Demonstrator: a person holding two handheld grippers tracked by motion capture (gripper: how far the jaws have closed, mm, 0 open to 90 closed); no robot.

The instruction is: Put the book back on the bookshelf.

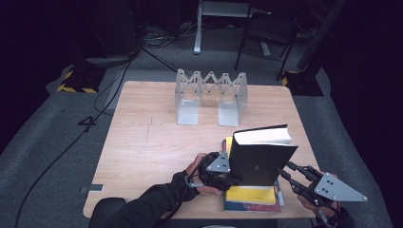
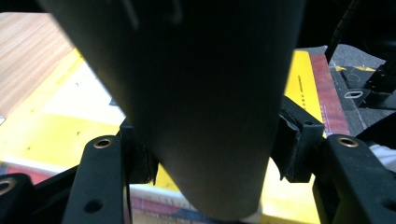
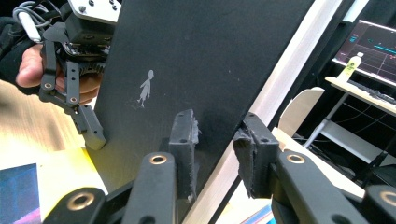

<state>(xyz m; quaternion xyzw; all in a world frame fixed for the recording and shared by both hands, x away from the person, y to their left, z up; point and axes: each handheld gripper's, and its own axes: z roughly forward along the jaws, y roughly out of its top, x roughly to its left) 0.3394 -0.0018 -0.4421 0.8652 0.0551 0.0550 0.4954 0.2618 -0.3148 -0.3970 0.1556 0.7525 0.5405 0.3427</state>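
Note:
A thick black book (image 1: 261, 159) stands upright on a yellow book (image 1: 249, 194), which lies on a colourful book (image 1: 248, 207). My left gripper (image 1: 233, 178) is at the black book's left lower edge. In the left gripper view its pads (image 2: 140, 161) press both sides of the black book (image 2: 201, 93) above the yellow book (image 2: 70, 116). My right gripper (image 1: 285, 171) holds the book's right lower corner. In the right gripper view, that gripper (image 3: 217, 154) is shut across the black book (image 3: 187, 56), one pad on the cover and one behind the white page edge.
A folding metal book rack (image 1: 211, 92) stands at the far middle of the wooden table (image 1: 152, 142). The book stack sits close to the table's near right edge. Chairs and cables lie on the floor beyond the table.

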